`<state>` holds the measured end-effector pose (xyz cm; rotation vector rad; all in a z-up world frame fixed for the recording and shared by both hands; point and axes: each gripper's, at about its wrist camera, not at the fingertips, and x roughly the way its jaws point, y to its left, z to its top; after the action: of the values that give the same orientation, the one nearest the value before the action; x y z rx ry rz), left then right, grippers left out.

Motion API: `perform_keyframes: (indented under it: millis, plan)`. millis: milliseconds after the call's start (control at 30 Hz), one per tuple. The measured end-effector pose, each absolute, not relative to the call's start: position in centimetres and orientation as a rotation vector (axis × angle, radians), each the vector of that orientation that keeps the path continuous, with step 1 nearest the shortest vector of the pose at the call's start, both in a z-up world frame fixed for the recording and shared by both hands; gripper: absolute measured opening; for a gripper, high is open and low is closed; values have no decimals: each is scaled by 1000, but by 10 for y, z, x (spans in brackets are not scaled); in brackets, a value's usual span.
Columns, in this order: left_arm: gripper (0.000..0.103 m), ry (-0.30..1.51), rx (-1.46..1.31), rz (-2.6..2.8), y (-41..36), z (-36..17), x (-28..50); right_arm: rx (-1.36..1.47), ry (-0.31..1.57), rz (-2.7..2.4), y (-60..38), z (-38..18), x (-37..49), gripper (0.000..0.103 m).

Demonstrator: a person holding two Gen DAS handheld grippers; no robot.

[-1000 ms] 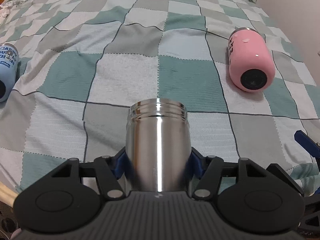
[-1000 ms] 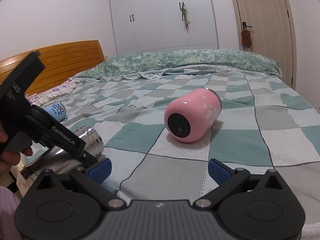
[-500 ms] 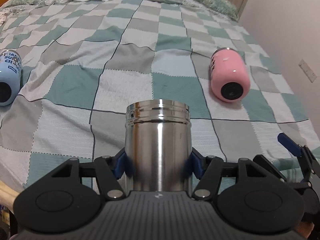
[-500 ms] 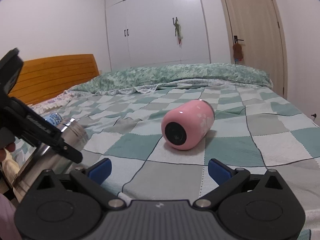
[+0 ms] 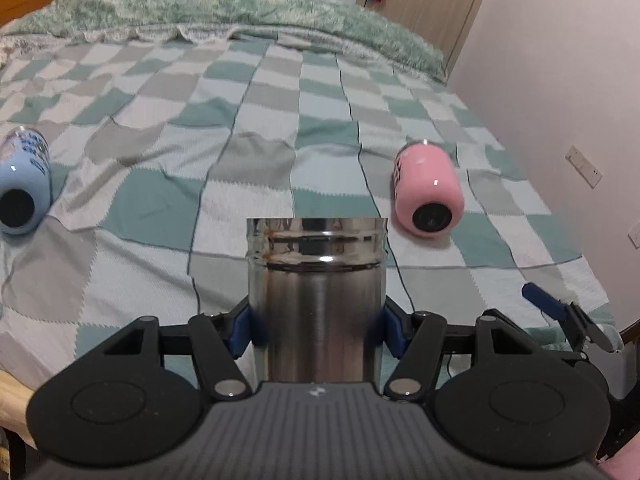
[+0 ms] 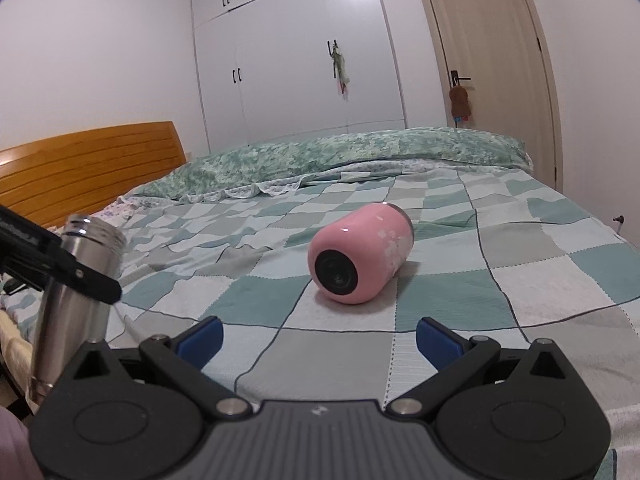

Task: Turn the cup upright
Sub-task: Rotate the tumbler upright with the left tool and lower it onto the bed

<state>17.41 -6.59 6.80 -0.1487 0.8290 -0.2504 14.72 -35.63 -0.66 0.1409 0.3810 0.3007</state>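
Observation:
My left gripper (image 5: 318, 330) is shut on a steel cup (image 5: 316, 296), held above the bed's near edge with its threaded mouth pointing away from me. In the right wrist view the steel cup (image 6: 76, 296) stands nearly upright at the far left, mouth up, lifted off the bed. My right gripper (image 6: 318, 338) is open and empty, low over the bed and pointed at a pink cup (image 6: 358, 256) lying on its side, base toward me. The pink cup (image 5: 428, 188) also shows in the left wrist view.
A light blue cup (image 5: 24, 186) lies on its side at the left of the checkered bedspread (image 5: 256, 140). A wooden headboard (image 6: 88, 168) is at the left, pillows, a wardrobe (image 6: 304, 60) and a door behind, and a wall at the bed's right.
My left gripper has lifted and tilted the steel cup from nearly lying toward upright. Both cameras have pitched up, so more of the room shows. The pink and blue cups have not moved.

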Motion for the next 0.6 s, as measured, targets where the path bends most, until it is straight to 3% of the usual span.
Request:
perform_keyframes:
  millis: [267, 600]
  plan:
    - [63, 581, -101, -186, -55, 90, 159, 158, 366, 295, -360, -6, 145, 103]
    - [63, 315, 12, -51, -57, 70, 153, 183, 352, 283, -364, -6, 140, 103]
